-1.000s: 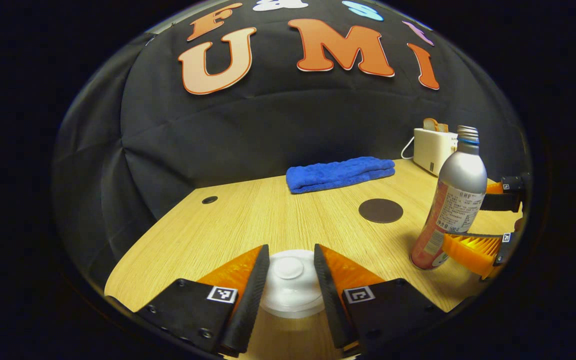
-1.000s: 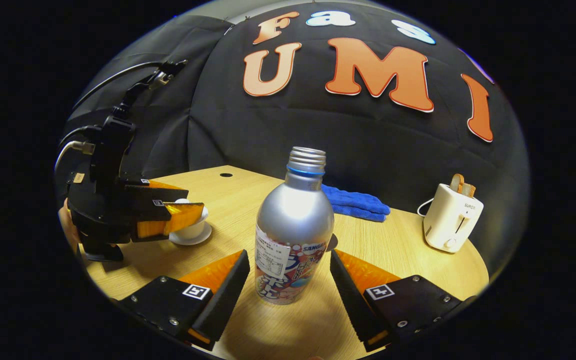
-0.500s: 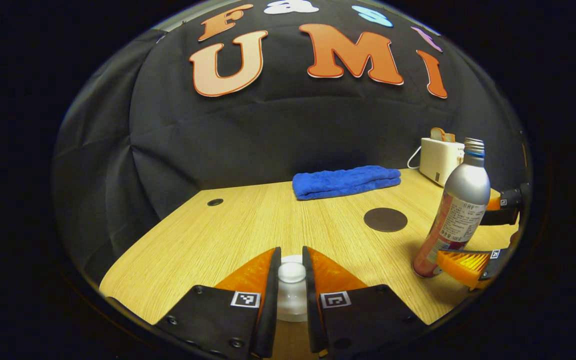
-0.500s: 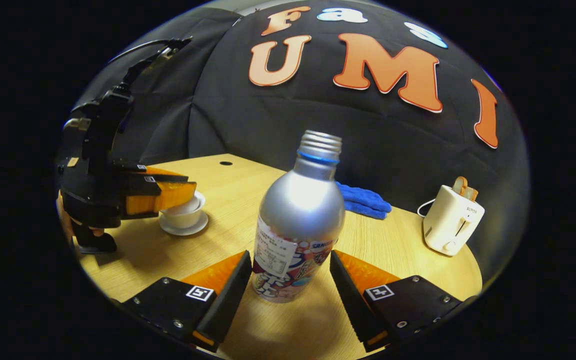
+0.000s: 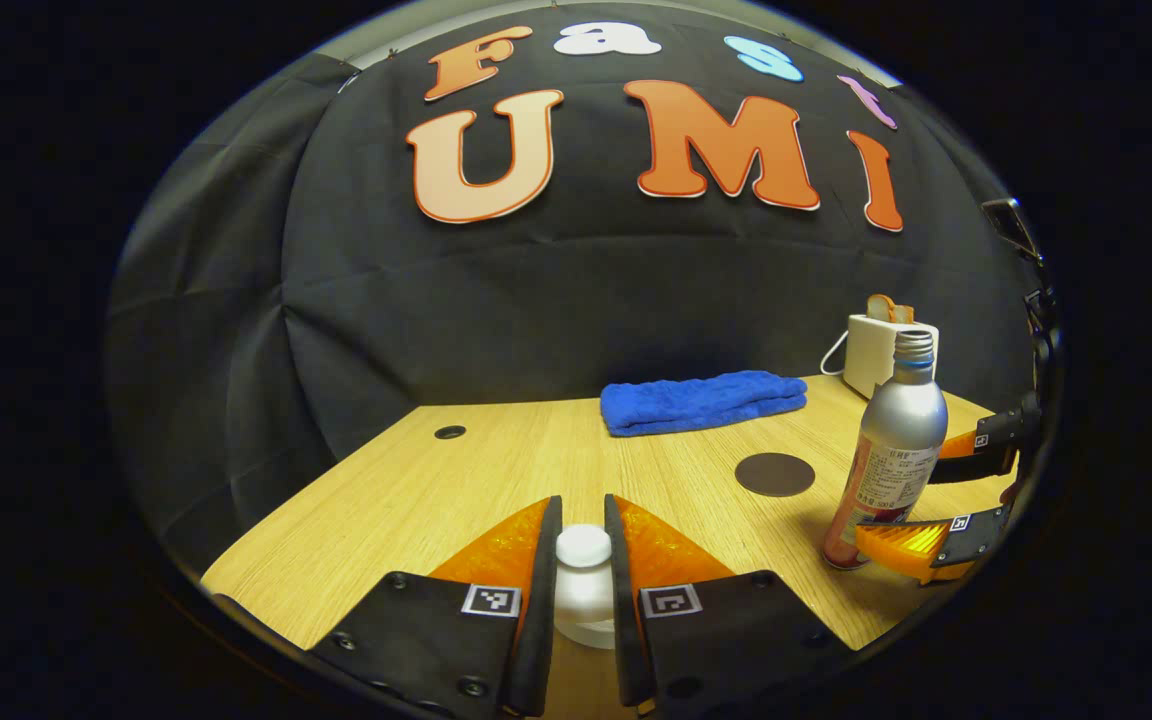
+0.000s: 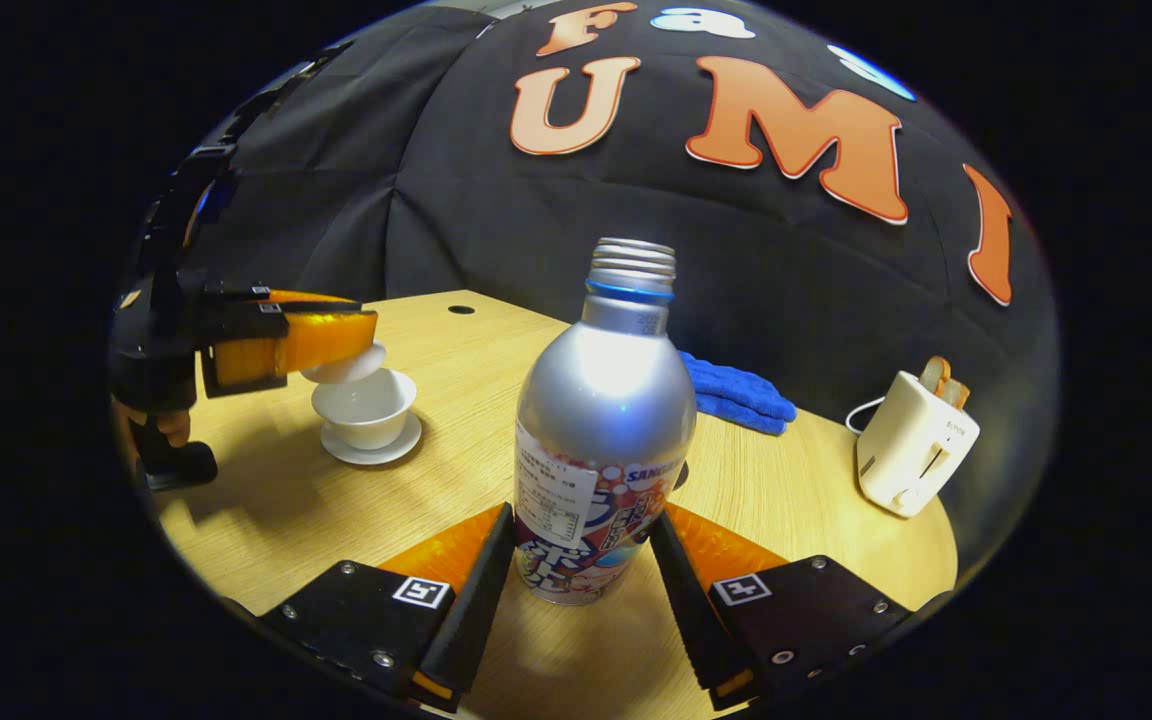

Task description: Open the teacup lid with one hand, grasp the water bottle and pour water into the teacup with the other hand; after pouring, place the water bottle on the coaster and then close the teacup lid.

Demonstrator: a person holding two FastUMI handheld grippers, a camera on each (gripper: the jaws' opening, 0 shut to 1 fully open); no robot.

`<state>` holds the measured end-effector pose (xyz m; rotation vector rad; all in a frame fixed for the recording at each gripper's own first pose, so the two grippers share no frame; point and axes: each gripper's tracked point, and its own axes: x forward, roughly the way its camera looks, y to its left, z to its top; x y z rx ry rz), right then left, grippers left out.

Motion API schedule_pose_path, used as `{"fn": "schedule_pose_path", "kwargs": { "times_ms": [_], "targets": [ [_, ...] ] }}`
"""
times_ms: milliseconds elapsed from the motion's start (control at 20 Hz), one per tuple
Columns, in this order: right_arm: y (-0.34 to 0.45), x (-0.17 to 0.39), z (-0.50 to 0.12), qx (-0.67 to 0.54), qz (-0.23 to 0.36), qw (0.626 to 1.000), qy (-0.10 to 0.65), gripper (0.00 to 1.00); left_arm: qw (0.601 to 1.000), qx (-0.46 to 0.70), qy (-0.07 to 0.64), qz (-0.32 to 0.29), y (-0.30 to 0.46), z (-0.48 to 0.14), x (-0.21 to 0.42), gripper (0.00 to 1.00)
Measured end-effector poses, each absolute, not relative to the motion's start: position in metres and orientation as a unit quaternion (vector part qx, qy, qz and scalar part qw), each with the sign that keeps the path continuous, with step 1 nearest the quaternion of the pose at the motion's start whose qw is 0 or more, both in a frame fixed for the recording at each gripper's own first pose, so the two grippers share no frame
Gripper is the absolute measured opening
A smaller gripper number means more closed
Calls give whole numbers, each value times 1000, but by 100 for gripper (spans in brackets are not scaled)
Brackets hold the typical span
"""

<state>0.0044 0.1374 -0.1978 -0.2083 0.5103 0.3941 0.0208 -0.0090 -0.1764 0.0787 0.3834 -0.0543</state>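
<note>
Holding lid [image 5: 583, 546] above teacup [image 6: 363, 406]: left gripper [image 5: 583, 580] level | right gripper [image 6: 576, 570] jaws touching upright bottle [image 6: 601, 440]

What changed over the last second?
The left gripper closed on the teacup lid and lifted it off the teacup. The right gripper narrowed around the water bottle; contact is unclear. The coaster, towel and toaster stayed put.

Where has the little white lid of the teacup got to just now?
The small white teacup lid is pinched by its knob in the left tongs, held just above the open white teacup at the left of the right gripper view.
</note>
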Motion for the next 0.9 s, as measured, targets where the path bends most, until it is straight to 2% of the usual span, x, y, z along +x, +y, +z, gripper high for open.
{"fn": "schedule_pose_path", "kwargs": {
  "times_ms": [100,150,250,300,400,550,600,700,900],
  "targets": [
    [138,7,-192,-135,198,941,241,80,981,40,187,-17,1,-174,17,30],
    [137,9,-190,-153,199,939,236,80,981,41,188,-14,5,-174,15,27],
    [137,12,-185,-192,201,934,223,81,982,39,186,-5,14,-174,11,30],
    [137,14,-181,-213,204,932,213,80,982,38,185,0,20,-174,10,26],
    [136,21,-176,-257,198,926,193,80,983,31,183,9,30,-173,7,30],
    [135,30,-171,-302,187,918,178,80,984,19,178,22,47,-169,2,29],
    [135,32,-170,-312,187,915,175,80,984,17,176,26,53,-168,1,27],
    [137,35,-166,-330,185,910,168,80,984,16,175,34,65,-166,-3,30],
    [138,40,-158,-384,181,894,144,80,984,18,174,47,84,-164,-8,30]
  ]
}}
